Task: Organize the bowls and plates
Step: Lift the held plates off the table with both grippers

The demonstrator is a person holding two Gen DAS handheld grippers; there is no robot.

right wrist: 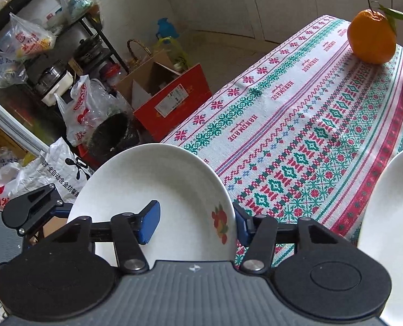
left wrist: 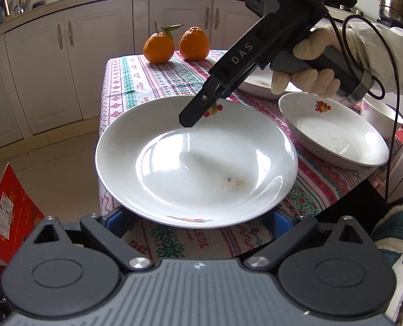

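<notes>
Left wrist view: a shallow white ceramic plate with a red fruit motif (left wrist: 196,160) sat at the near left corner of the table (left wrist: 152,81), which was covered by a red, green and white patterned cloth, with its near rim overhanging the edge. The left hand-held gripper (left wrist: 198,222) stood with jaws wide apart on either side of that near rim; the blue pads were mostly hidden under the plate, so contact could not be told. The right hand-held gripper (left wrist: 194,115), carried by a hand in a pale glove (left wrist: 307,62), came down from the upper right onto the plate's far rim. A second white plate of the same pattern (left wrist: 334,133) lay to the right, apart from the first. Part of a further white dish (left wrist: 258,82) showed behind the glove. Two oranges (left wrist: 175,44) stood at the far end of the table.

Right wrist view: the right hand-held gripper (right wrist: 196,222) was closed on the plate's (right wrist: 160,187) rim, one blue pad (right wrist: 148,224) inside the plate and the other outside beside the fruit motif. The second plate (right wrist: 391,217) showed at the right edge.
</notes>
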